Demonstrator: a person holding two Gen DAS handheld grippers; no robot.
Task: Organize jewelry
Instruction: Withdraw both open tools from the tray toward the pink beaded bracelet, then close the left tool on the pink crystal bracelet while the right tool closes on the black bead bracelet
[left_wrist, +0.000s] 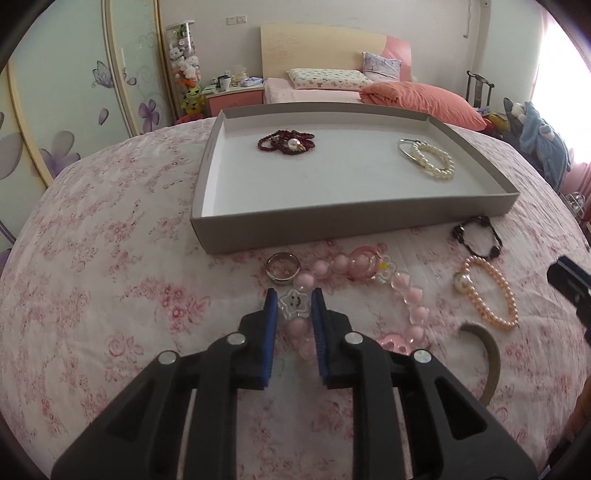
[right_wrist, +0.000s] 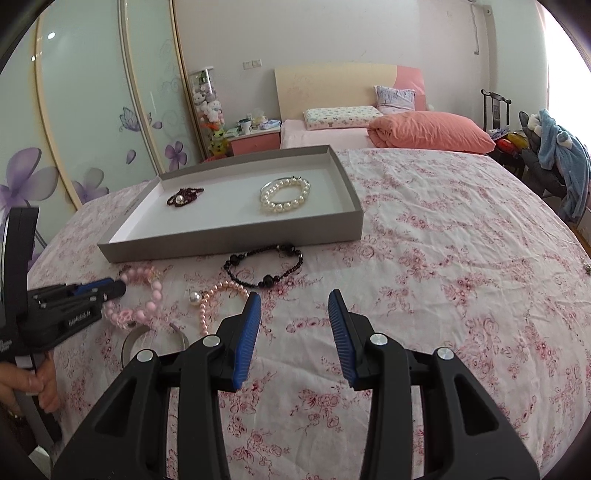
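A grey tray (left_wrist: 332, 218) (right_wrist: 236, 242) on the floral bedspread holds a dark red bead string (left_wrist: 286, 142) (right_wrist: 184, 195) and a white pearl bracelet (left_wrist: 434, 160) (right_wrist: 284, 195). My left gripper (left_wrist: 293, 301) is shut on the pink bead necklace (left_wrist: 369, 273) (right_wrist: 147, 295) at its clear star charm (left_wrist: 293, 304). In front of the tray lie a silver ring band (left_wrist: 282, 267), a black bead bracelet (left_wrist: 478, 236) (right_wrist: 264, 264) and a peach pearl bracelet (left_wrist: 487, 291) (right_wrist: 218, 299). My right gripper (right_wrist: 294, 301) is open and empty above bare bedspread.
A grey open bangle (left_wrist: 487, 356) (right_wrist: 147, 338) lies near the front. A second bed with pink pillows, a nightstand and a wardrobe stand behind. A chair with a blue plush is at the right.
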